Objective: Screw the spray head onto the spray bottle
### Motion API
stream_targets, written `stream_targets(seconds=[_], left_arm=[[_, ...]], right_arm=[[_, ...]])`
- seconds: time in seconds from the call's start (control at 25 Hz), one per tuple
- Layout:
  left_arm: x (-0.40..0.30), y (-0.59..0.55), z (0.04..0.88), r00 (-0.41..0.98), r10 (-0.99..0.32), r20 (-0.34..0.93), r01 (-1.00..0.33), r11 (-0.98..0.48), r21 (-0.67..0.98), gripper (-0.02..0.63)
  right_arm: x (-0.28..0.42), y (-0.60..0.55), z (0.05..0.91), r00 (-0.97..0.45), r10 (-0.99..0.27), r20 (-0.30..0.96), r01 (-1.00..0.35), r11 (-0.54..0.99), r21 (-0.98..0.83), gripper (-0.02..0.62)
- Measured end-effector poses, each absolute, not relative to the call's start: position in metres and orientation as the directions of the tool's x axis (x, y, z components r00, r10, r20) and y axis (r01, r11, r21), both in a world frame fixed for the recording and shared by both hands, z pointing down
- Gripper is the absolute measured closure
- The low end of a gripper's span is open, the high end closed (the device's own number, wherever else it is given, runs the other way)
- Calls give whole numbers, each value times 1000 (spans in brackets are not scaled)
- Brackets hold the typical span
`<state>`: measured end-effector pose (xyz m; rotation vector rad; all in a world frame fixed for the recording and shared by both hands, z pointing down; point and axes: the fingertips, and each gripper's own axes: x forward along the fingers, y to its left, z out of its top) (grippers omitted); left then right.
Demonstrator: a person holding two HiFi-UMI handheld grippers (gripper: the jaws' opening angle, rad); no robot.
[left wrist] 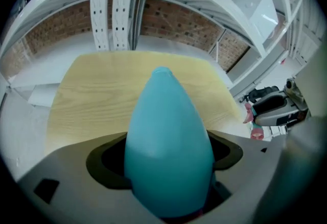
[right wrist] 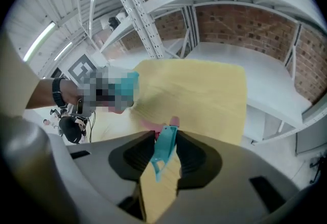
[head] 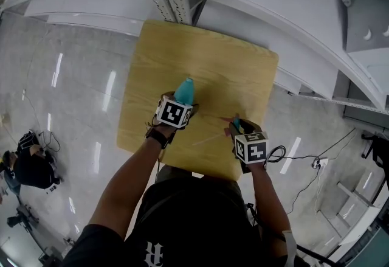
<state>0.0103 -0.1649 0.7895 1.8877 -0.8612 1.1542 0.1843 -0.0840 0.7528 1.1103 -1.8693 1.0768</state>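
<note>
Spray bottle (head: 185, 90) over wooden tabletop (head: 243, 71); glossy floor (head: 73, 95), white shelving (head: 292, 10).

Square pale-wood table (head: 213, 59), rounded corners, standing on glossy grey floor (head: 73, 95)

Spray bottle (left wrist: 168, 141) teal; spray head (right wrist: 164, 149) teal, pink tip; table (head: 200, 59) pale yellow wood grain; 2 marker cubes (head: 174, 112) (head: 251, 147) black-and-white squares.

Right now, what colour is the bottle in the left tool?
Plain teal; the spray bottle shows best in the left gripper view.
</note>
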Motion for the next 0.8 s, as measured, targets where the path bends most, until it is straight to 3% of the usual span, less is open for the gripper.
stream_targets(seconds=[0.48,0.8], left_arm=[[56,-153,653,659,-365,658,-664,-694,280,179],[74,-123,540,821,-467,330,-549,-805,226,179]], right_arm=[[177,-88,588,-431,-533,728,-864,478,-161,460],[165,-87,444,-482,-680,553,-777,623,88,460]])
